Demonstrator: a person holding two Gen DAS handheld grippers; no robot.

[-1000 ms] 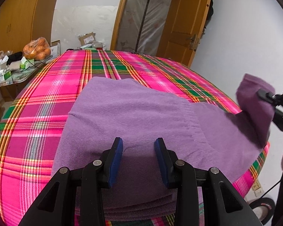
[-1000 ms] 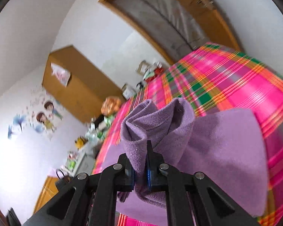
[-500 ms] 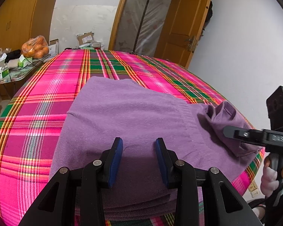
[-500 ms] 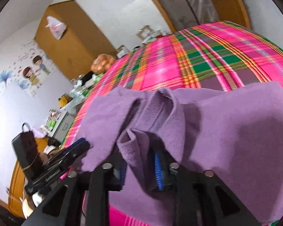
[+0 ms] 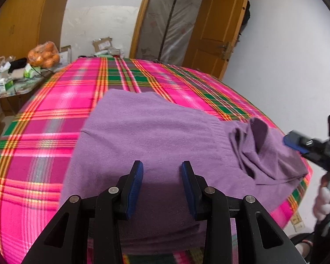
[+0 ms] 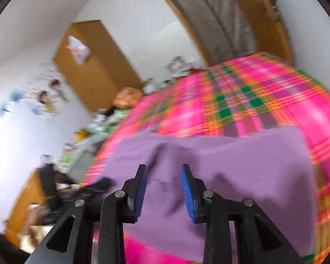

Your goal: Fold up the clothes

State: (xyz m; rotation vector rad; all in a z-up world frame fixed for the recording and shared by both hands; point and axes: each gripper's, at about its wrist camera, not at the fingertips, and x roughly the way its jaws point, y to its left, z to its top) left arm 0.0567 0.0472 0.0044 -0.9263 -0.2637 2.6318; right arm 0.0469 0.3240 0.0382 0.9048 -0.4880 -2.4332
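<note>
A purple fleece garment (image 5: 156,140) lies spread on the bed's pink plaid cover (image 5: 55,114). Its right end, a crumpled sleeve (image 5: 257,149), lies bunched on top near the bed's right edge. My left gripper (image 5: 162,173) is open just above the garment's near part, nothing between its blue pads. In the left wrist view my right gripper (image 5: 297,142) sits to the right of the crumpled sleeve, off the cloth. The right wrist view is blurred: the right gripper (image 6: 164,183) stands open over the purple garment (image 6: 242,167), empty.
A side table (image 5: 13,81) with boxes and a bag of oranges (image 5: 44,54) stands left of the bed. A wooden door (image 5: 217,28) and a plastic-covered doorway lie beyond the far edge. A person's hand (image 5: 325,198) holds the right gripper at the right.
The right gripper carried the lifted sleeve in over the garment, lowered it, opened and let it drop. It has drawn back to the right. The left gripper stayed in place.
</note>
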